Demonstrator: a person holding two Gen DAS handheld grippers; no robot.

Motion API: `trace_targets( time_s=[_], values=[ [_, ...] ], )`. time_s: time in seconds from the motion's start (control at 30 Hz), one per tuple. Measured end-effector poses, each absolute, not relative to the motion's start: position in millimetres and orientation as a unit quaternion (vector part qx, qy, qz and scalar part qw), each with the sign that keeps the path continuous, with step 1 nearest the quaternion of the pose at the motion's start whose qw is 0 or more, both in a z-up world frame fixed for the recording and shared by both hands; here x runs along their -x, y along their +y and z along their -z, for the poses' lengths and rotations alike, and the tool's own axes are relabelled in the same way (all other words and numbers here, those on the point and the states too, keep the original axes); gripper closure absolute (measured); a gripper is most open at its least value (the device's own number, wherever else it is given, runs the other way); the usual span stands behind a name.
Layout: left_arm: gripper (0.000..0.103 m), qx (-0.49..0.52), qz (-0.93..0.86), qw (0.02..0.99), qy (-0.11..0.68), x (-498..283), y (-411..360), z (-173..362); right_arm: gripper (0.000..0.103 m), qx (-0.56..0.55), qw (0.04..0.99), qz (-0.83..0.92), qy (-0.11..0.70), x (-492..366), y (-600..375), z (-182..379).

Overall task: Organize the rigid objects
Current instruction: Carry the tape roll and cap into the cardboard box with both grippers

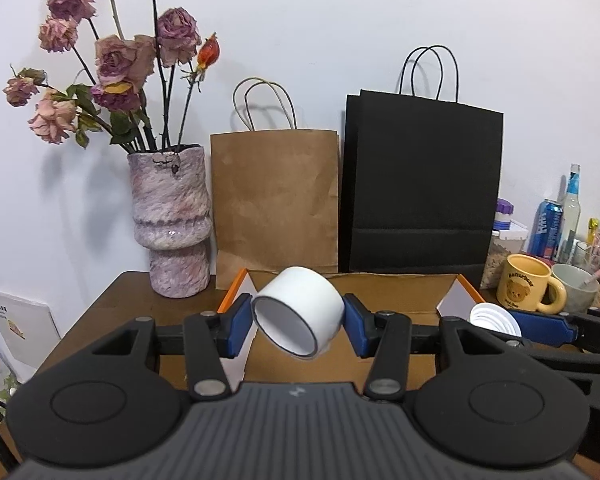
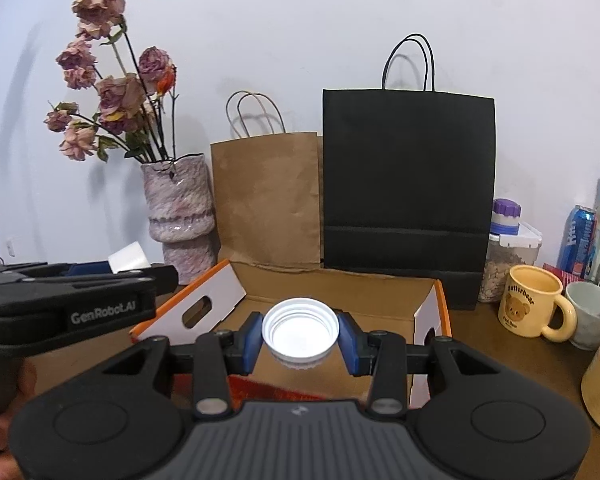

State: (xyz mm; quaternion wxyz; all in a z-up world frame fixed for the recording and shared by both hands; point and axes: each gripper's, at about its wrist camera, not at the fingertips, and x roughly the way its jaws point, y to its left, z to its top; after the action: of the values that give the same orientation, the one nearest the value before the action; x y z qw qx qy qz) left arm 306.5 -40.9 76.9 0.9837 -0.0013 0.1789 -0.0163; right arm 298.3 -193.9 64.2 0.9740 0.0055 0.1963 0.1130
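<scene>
My left gripper [image 1: 299, 315] is shut on a white tape roll [image 1: 300, 312], tilted, held above the open cardboard box [image 1: 400, 292]. My right gripper [image 2: 300, 334] is shut on a white threaded lid [image 2: 300, 328], open side facing the camera, above the same box [image 2: 332, 286]. The lid also shows in the left wrist view [image 1: 494, 318] at the right. The tape roll shows in the right wrist view [image 2: 128, 258] at the left, between the left gripper's fingers. The box has orange edges and white flaps.
A pink vase of dried roses [image 1: 172, 220], a brown paper bag [image 1: 276, 200] and a black paper bag [image 1: 420, 184] stand behind the box against the wall. A yellow bear mug [image 2: 534, 302], a grey cup [image 2: 592, 308], a can, a bottle and a jar stand right.
</scene>
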Motion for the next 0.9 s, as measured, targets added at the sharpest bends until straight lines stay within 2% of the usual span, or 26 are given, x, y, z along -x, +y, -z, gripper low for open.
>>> trace_targets(
  time_s=[0.9],
  values=[
    [0.053,-0.003,-0.031,0.964,0.263,-415,-41,-31,0.064,-0.014,0.965,-0.086,0.248,-398,-197,-34]
  ],
)
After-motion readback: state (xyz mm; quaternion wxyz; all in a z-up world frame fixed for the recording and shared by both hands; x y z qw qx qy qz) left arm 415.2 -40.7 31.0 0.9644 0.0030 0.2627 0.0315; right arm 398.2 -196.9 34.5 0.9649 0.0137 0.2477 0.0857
